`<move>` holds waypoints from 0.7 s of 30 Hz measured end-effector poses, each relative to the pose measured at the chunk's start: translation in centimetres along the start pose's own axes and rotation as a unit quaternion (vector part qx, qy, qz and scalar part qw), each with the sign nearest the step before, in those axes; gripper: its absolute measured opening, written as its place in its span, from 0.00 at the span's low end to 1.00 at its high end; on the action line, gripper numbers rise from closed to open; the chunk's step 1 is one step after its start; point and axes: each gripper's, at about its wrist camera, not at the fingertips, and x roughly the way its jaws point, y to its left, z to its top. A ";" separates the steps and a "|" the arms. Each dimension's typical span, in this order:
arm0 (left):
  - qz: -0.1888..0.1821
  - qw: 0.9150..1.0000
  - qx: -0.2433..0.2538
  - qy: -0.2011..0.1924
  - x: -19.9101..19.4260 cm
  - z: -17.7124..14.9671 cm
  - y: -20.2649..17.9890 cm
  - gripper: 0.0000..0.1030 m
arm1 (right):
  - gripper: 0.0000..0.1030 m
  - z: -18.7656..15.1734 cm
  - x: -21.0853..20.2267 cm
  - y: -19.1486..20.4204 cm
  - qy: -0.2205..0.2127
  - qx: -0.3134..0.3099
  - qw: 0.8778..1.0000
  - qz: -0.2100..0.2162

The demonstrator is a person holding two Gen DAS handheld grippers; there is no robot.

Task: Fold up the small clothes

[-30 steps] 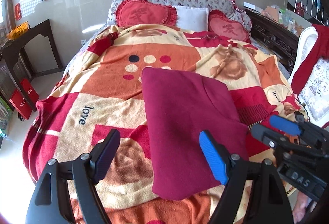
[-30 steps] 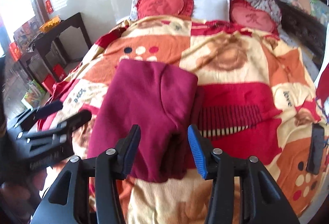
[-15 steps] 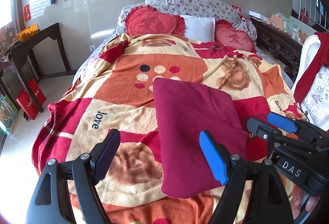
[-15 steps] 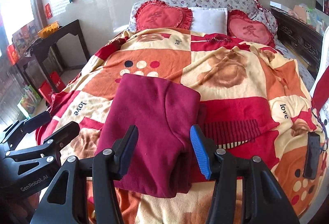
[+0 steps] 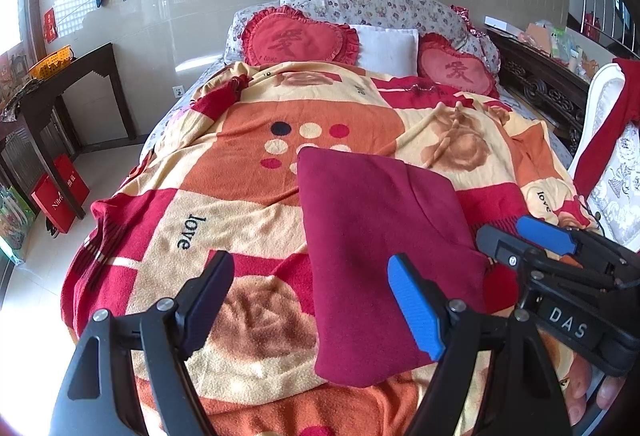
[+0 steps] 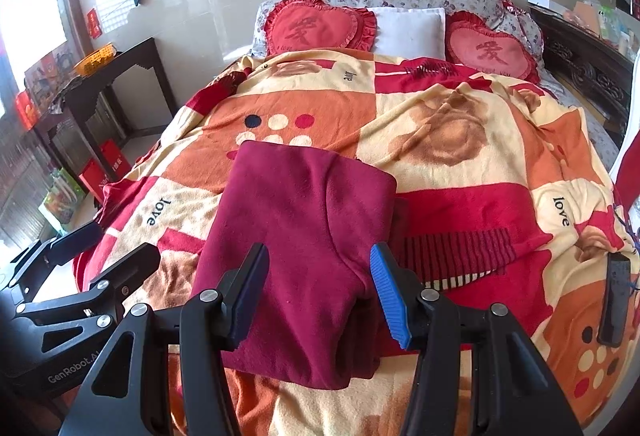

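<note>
A dark red garment (image 5: pixel 372 244) lies folded into a flat rectangle on the patterned blanket (image 5: pixel 248 204) near the bed's foot. It also shows in the right wrist view (image 6: pixel 296 248). My left gripper (image 5: pixel 310 302) is open and empty, held above the blanket just left of the garment's near end. My right gripper (image 6: pixel 320 296) is open and empty, hovering over the garment's near edge. Each gripper shows in the other's view: the right one (image 5: pixel 556 268) at the right, the left one (image 6: pixel 80 276) at the left.
Two red heart cushions (image 5: pixel 296 40) and a white pillow (image 5: pixel 386 44) lie at the bed's head. A dark side table (image 5: pixel 68 84) stands at the left, a carved bench (image 5: pixel 548 92) at the right. A black phone (image 6: pixel 614 300) lies on the blanket's right.
Both grippers have drawn back and risen from the folded garment, so more of the bed and room shows. The garment lies still. Both stayed open.
</note>
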 end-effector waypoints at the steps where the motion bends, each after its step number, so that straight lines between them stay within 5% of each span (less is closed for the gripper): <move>1: 0.000 1.000 -0.001 0.001 0.1 0.0 0.0 0.80 | 0.32 0.0 0.0 0.0 0.001 0.000 1.000 0.000; 21: 0.003 1.000 -0.003 0.010 1.2 -0.3 0.4 0.80 | 0.32 0.0 1.2 0.4 0.013 -0.001 1.000 0.004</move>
